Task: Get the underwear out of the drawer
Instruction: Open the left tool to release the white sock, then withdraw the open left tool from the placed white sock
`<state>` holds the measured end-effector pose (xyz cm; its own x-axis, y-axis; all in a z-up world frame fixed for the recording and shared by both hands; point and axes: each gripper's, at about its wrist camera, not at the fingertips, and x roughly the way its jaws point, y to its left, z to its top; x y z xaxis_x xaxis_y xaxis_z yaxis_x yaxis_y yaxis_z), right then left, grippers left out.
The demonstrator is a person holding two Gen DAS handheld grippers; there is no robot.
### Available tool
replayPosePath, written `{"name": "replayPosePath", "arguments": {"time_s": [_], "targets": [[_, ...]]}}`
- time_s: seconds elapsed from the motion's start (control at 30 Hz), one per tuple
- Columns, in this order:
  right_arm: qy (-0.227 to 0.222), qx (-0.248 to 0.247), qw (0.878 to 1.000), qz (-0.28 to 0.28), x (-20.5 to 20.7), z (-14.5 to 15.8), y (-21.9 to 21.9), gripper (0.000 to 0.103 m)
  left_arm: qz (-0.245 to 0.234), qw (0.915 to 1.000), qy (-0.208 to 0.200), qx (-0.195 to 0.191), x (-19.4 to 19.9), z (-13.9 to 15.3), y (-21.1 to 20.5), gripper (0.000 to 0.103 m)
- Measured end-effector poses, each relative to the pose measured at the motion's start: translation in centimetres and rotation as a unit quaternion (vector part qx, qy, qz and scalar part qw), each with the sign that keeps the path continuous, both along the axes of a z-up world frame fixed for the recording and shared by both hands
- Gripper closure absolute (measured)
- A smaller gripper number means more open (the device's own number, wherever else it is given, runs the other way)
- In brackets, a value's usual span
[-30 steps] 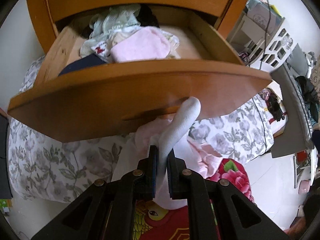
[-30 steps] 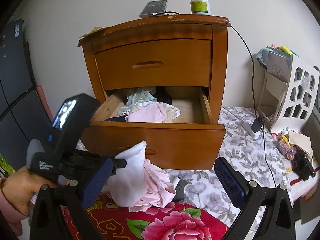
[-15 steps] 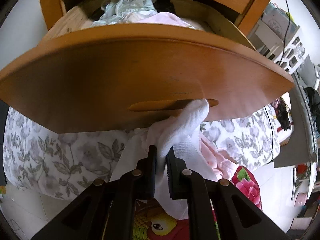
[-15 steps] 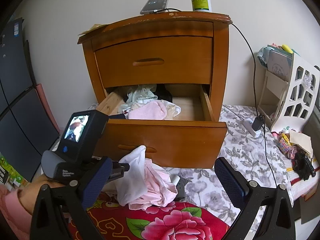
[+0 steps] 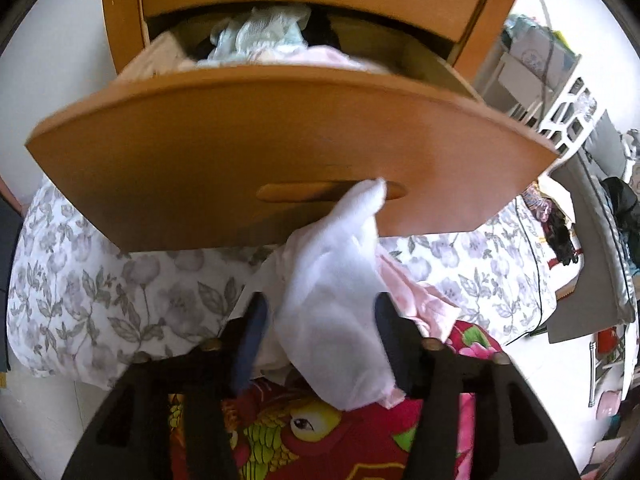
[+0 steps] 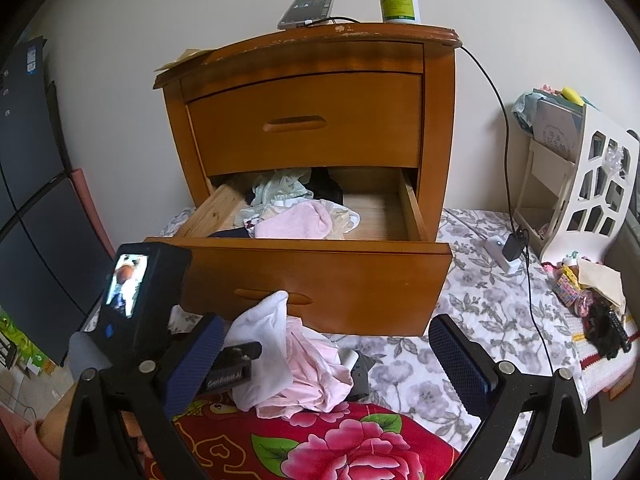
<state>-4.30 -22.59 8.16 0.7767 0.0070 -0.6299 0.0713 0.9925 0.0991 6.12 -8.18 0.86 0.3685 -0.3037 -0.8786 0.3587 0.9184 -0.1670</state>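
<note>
Open drawer (image 6: pixel 320 276) holds jumbled underwear (image 6: pixel 294 210); both grippers' fingers wide, left gripper (image 5: pixel 320 320) straddling white garment (image 5: pixel 332 280).

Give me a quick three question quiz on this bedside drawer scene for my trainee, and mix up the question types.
1. True or false: the right gripper is shut on a garment.
2. What stands beside the phone on the nightstand? A) a lamp B) a white bottle C) a mug
3. Fill in: in front of the open drawer, the white garment lies on a ___ garment.
Key: 1 false, it is open and empty; 2 B; 3 pink garment.
</note>
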Motion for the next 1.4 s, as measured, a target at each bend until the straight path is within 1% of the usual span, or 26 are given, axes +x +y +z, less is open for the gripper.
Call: {"name": "replayPosePath", "arguments": {"time_s": [0.07, 0.2, 0.37, 0.4, 0.47, 0.6, 0.67, 0.73, 0.83, 0.9, 0.97, 1.07, 1.2, 1.27, 1.33, 1.4], "targets": [[0.0, 0.0, 1.0, 0.001, 0.0, 0.0, 0.0, 0.0, 0.002, 0.9999, -0.011, -0.001, -0.5, 0.7, 0.1, 0.039], [-0.004, 0.0, 1.0, 0.001, -0.1, 0.2, 0.1, 0.0, 0.022, 0.9993, -0.029, -0.007, -1.1, 2.0, 1.1, 0.035], [-0.009, 0.004, 1.0, -0.002, -0.4, 0.4, 0.0, 0.0, 0.042, 0.9972, -0.061, -0.014, -1.7, 3.1, 2.1, 0.017], [-0.011, 0.005, 1.0, -0.002, -0.4, 0.4, 0.0, 0.0, 0.045, 0.9965, -0.069, -0.014, -1.8, 3.3, 2.3, 0.016], [-0.017, 0.009, 1.0, -0.004, -0.6, 0.7, -0.1, 0.0, 0.053, 0.9946, -0.089, -0.011, -2.1, 3.8, 2.6, 0.01], [-0.021, 0.012, 1.0, -0.009, -0.7, 0.9, -0.3, 0.0, 0.069, 0.9897, -0.125, -0.013, -2.6, 4.6, 3.4, 0.01], [-0.023, 0.015, 1.0, -0.011, -0.8, 0.9, -0.3, 0.0, 0.077, 0.9872, -0.139, -0.013, -2.7, 5.3, 3.8, 0.002], [-0.024, 0.015, 1.0, -0.011, -0.8, 1.0, -0.3, 0.0, 0.085, 0.9842, -0.155, -0.008, -2.9, 5.8, 4.1, 0.001], [-0.025, 0.016, 1.0, -0.01, -0.8, 1.0, -0.1, 0.0, 0.084, 0.9807, -0.176, 0.0, -3.4, 6.5, 4.3, 0.001], [-0.026, 0.017, 0.999, -0.011, -0.8, 1.1, 0.0, 0.0, 0.087, 0.9766, -0.196, 0.017, -3.8, 7.2, 4.3, 0.001], [-0.027, 0.016, 0.999, -0.012, -0.9, 1.2, 0.0, 0.0, 0.088, 0.9739, -0.207, 0.027, -4.1, 7.5, 4.3, 0.001], [-0.029, 0.013, 0.999, -0.015, -0.9, 1.4, 0.3, 0.0, 0.093, 0.9706, -0.221, 0.025, -4.6, 8.1, 4.8, 0.001], [-0.027, 0.006, 1.0, -0.011, -0.8, 1.4, 1.0, 0.0, 0.1, 0.9684, -0.228, 0.018, -4.8, 8.3, 5.5, 0.001], [-0.024, 0.002, 1.0, -0.003, -0.7, 1.3, 1.5, 0.0, 0.099, 0.9705, -0.219, 0.013, -4.6, 8.2, 5.8, 0.002], [-0.019, -0.002, 1.0, 0.0, -0.5, 1.1, 1.8, 0.0, 0.109, 0.9702, -0.216, 0.013, -4.5, 8.2, 6.1, 0.002], [-0.013, -0.009, 1.0, 0.0, -0.3, 0.8, 2.2, 0.0, 0.106, 0.9714, -0.212, 0.004, -4.4, 8.2, 6.4, 0.002]]}}
